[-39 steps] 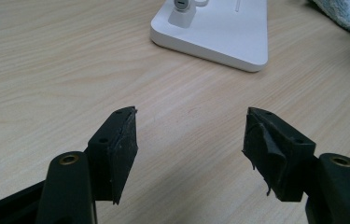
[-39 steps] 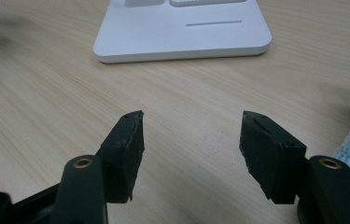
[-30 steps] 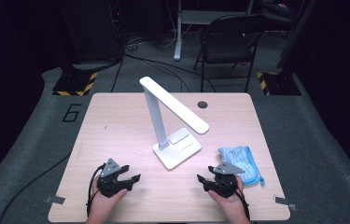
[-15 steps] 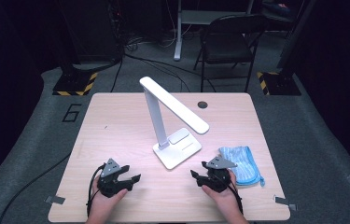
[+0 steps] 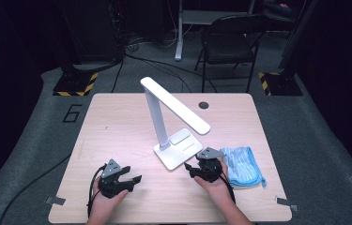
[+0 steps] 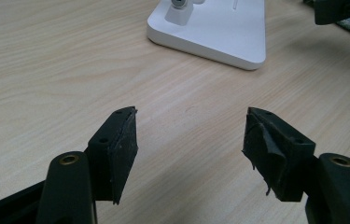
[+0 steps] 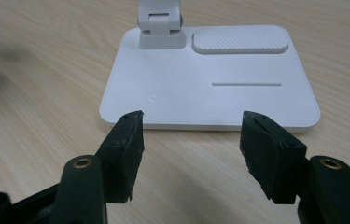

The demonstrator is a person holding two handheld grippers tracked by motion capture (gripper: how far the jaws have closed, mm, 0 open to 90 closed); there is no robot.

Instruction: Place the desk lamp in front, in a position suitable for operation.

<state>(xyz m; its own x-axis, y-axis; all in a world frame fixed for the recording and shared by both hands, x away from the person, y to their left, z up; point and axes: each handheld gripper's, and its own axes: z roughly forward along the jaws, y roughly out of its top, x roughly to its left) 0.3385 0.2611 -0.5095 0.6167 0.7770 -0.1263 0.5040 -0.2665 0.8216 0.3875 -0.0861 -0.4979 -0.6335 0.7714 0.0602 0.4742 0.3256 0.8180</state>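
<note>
Since the earlier frames the right gripper (image 5: pixel 193 167) has moved away from the near edge of the tabletop (image 5: pixel 117 122) toward the lamp base (image 5: pixel 179 149), and now its tips are just beside the base's near edge. The left gripper (image 5: pixel 135 178) has stayed where it was, near the near-left corner.

On the tabletop there is one desk lamp (image 5: pixel 173 110), one blue cloth (image 5: pixel 244 166) and two grippers, each held in one hand. The lamp is white. It has a flat rectangular base with rounded corners, an upright post that rises from a hinge block at the back of the base, and a long flat head that slopes down toward the right edge. In the right gripper view the base (image 7: pixel 210 88) shows a ribbed oval pad, a thin straight groove and a small round mark.

The lamp stands about in the middle of the tabletop. In the right gripper view the base lies directly in front of the right gripper (image 7: pixel 189 128), very close but not between the jaws. These jaws stand wide apart and hold nothing. The left gripper (image 6: pixel 191 128) also has its jaws parted and empty above bare wood, and the lamp base (image 6: pixel 219 32) is well apart from it. The cloth lies near the right edge, just beside the right hand.
</note>
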